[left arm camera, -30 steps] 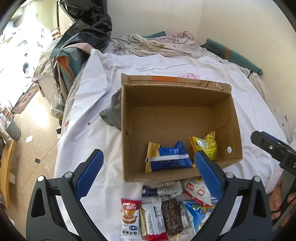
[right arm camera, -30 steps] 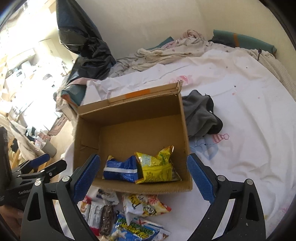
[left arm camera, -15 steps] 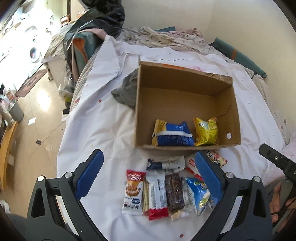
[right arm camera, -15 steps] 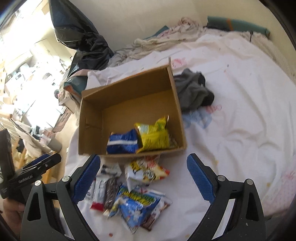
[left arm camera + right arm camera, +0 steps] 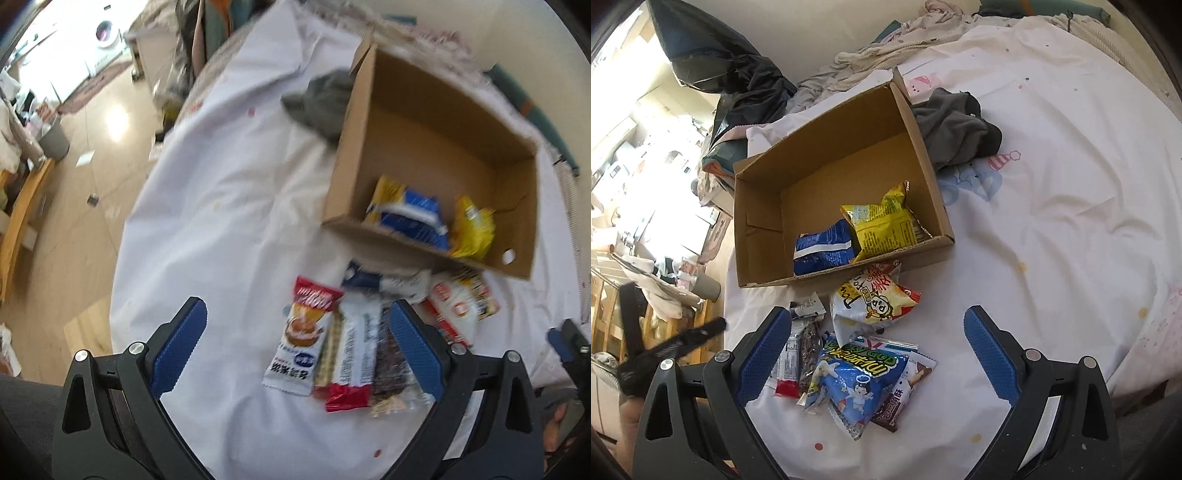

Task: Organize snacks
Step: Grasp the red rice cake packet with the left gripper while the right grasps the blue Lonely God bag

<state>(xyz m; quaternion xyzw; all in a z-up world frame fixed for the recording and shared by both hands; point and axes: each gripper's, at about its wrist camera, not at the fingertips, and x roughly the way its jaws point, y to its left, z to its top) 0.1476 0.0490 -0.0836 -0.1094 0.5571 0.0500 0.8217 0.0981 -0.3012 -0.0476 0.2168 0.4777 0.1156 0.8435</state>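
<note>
Cardboard forms the open box lying on the white sheet, with a blue packet and a yellow packet side by side against its near wall. Left of everything, the left gripper hangs above the sheet with its blue pads spread wide, empty, over a red-topped sachet and a white bar. Loose snacks lie just in front of the box: a white chip bag, then a blue cartoon bag. Over that pile the right gripper hovers, fingers wide apart, gripping nothing. A grey cloth is bunched against the box's right wall.
</note>
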